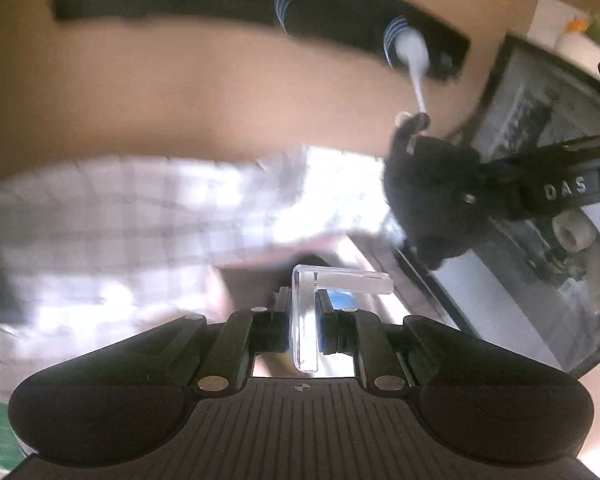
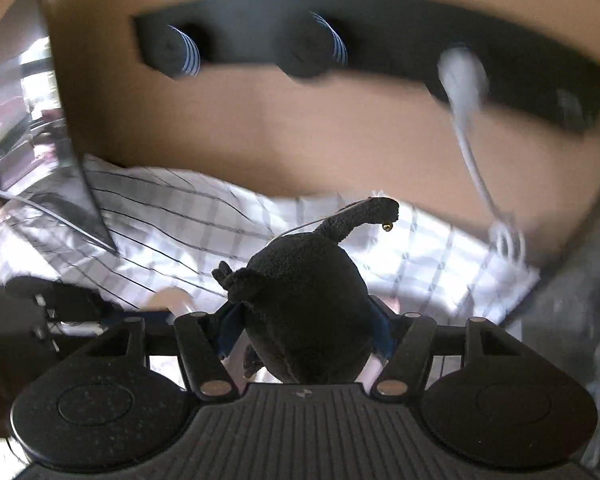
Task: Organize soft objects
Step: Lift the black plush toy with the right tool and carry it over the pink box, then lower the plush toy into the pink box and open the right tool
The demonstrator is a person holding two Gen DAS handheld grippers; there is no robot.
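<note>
Black ribbed gripper bodies (image 1: 304, 320), blue-padded jaws.

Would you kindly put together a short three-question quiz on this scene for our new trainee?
1. True or false: the right tool is closed on a black plush toy.
2. What does the left tool grip? A) a striped sock B) a clear plastic piece C) a spoon
3. Fill in: the cloth lying below the tools has a ______ pattern.

Key:
1. True; the toy sits between both fingers.
2. B; the clear plastic piece is pinched between the fingers.
3. Checked; dark lines cross on white fabric.
</note>
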